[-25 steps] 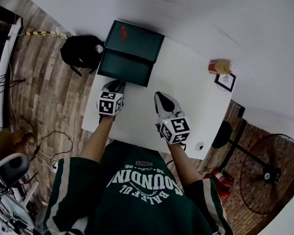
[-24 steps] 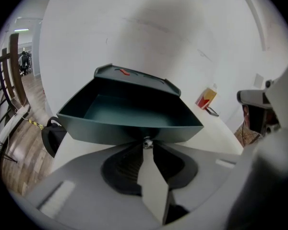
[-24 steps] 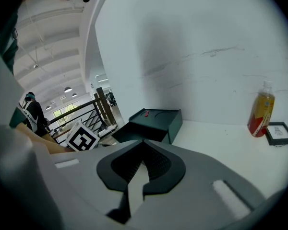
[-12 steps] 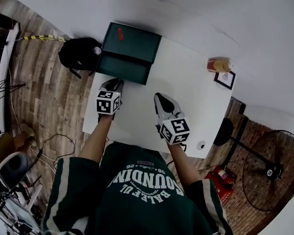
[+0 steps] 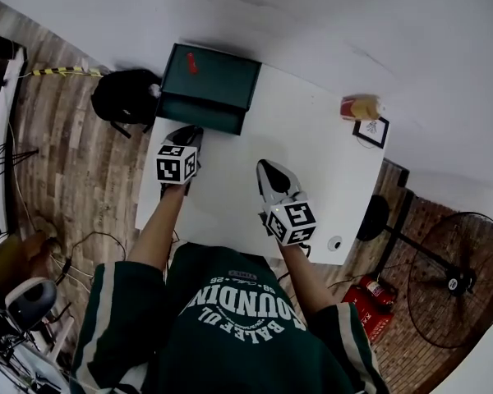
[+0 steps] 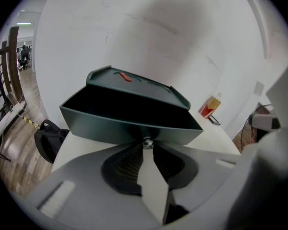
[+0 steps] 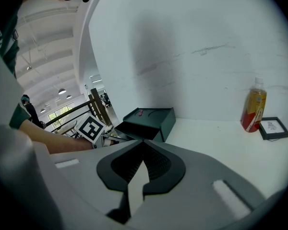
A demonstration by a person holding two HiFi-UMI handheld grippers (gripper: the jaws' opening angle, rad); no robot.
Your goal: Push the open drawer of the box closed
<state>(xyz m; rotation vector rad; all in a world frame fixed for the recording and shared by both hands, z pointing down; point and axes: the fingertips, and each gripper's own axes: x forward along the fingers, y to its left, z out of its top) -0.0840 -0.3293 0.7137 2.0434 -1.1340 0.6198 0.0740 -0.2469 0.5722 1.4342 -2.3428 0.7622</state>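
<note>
The dark green box (image 5: 222, 76) stands at the far left corner of the white table (image 5: 312, 162), with a small red thing (image 5: 191, 62) on its lid. Its drawer (image 5: 201, 115) sticks out a short way toward me. In the left gripper view the drawer front (image 6: 129, 123) fills the middle, and my left gripper (image 6: 147, 146) has its tips closed round the small metal knob (image 6: 147, 142). My right gripper (image 5: 265, 164) hovers over the middle of the table with its jaws together and empty, well away from the box (image 7: 151, 119).
A drink bottle (image 5: 360, 107) and a small picture frame (image 5: 370, 130) stand at the table's far right. A black bag (image 5: 119, 97) lies on the wooden floor left of the box. A fan (image 5: 456, 281) stands at the right.
My left gripper has moved forward against the drawer, and the drawer has slid further into the box. The right gripper has hardly moved.
</note>
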